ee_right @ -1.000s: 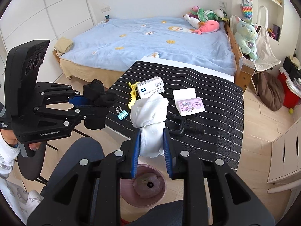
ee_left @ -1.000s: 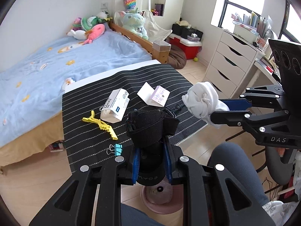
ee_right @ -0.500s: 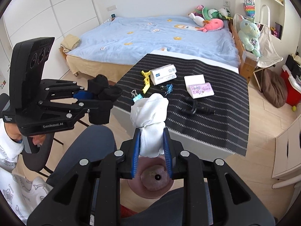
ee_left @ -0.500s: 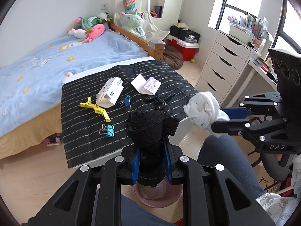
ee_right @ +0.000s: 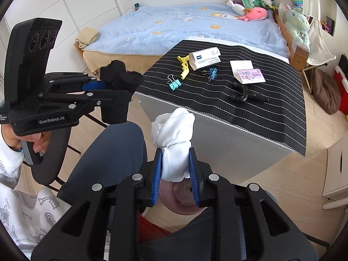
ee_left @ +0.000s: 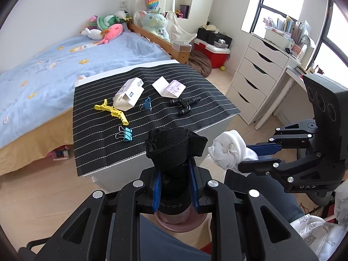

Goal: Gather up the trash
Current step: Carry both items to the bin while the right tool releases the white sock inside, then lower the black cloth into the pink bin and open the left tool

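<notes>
My left gripper [ee_left: 175, 169] is shut on a rolled black fabric bundle [ee_left: 174, 148], held past the table's near edge. My right gripper [ee_right: 176, 161] holds a knotted white cloth bundle [ee_right: 174, 128] between its blue pads; its jaws are opening while the pads still touch the cloth. Both bundles hang over a pink bin [ee_right: 171, 198] on the floor, partly hidden by the gripper bodies. In the left wrist view the right gripper [ee_left: 250, 155] and white bundle [ee_left: 228, 152] sit to the right. The right wrist view shows the left gripper [ee_right: 115, 82] at the left.
The black striped mat [ee_left: 97, 143] on the white table carries a white box [ee_left: 129, 94], a yellow clip [ee_left: 113, 113], two binder clips [ee_left: 126, 133], a card [ee_left: 169, 87] and a black tool [ee_left: 182, 106]. A person's knee [ee_right: 108, 152] lies below. A bed and drawers stand beyond.
Both grippers have drawn back from over the table toward the person and a little lower, carrying their bundles. The pink bin now shows more fully beneath them.
</notes>
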Demonstrator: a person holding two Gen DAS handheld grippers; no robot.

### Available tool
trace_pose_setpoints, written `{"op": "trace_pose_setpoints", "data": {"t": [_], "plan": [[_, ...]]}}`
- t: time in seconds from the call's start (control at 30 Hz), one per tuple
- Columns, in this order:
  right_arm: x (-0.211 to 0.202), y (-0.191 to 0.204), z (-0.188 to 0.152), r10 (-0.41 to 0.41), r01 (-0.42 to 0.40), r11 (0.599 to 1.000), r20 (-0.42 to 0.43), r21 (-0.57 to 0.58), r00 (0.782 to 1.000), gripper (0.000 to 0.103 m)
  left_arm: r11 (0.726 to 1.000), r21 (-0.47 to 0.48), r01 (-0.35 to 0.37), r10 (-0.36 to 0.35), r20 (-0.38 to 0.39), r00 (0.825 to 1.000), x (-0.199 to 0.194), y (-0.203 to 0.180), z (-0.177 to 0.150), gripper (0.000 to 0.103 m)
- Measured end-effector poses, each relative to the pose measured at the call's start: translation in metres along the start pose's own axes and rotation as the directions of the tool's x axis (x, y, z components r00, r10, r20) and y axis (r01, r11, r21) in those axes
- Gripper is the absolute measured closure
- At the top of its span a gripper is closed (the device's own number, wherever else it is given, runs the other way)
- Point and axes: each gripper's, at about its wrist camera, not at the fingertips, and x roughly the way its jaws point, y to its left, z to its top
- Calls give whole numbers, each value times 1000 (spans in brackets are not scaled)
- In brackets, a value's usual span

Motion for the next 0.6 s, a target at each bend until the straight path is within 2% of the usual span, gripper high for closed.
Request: {"op": "trace_pose_setpoints", "data": {"t": [0.1,0.13,0.2,0.27,0.33,0.6], "plan": [[0,2,1,1,-1,1000,-5,-7,1000,70,1000,-2,2,-2,2,1000,-2,1,-1,81],[0,2,1,4,-4,1000,-5,-7,1000,60,1000,-2,3,-3,3,1000,-2,1,-1,81],[-1,1,2,7,-7,1000,0,-1,1000,30,1000,-2,4,-4,2,1000,-2,2,-1,81],[-1,1,2,-1,1,1000,10,4,1000,20,1000,-1,6,-6,0,1000,-2,2,-1,81],[-2,-1,3,-3,3,1000,19,16,1000,13,1000,0,9,-9,-3,1000,-2,2,-2,81],[-9,-6,3,-20,19,999,33,38,999,7,1000,11,19,-19,-15,1000,0,-3,-3,81]]}}
